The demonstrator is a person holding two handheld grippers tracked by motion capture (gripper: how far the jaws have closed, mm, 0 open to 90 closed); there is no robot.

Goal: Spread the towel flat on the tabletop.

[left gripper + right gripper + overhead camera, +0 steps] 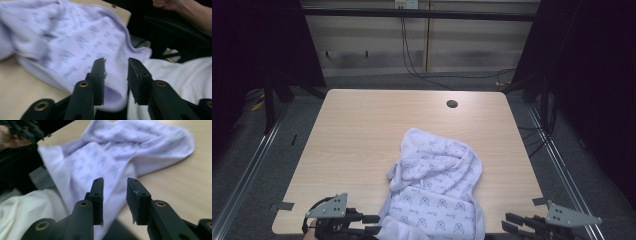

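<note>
I am just starting: both my left gripper (371, 224) and right gripper (511, 222) have jaws apart, near the crumpled cloth (437, 187). Next I must grab its near edge.

Wood table (362, 130) w/ crumpled cloth (437, 190).

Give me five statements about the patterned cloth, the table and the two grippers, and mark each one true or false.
1. The crumpled pale lilac cloth with a dark printed pattern hangs over the near edge of the light wooden table. True.
2. The left gripper is clamped on the cloth. False: its jaws stand open, with the cloth's edge just beyond them.
3. The right gripper is open and holds nothing. True.
4. A round dark hole sits near the table's far edge. True.
5. The cloth is folded into a neat square. False: it lies bunched and wrinkled.
</note>
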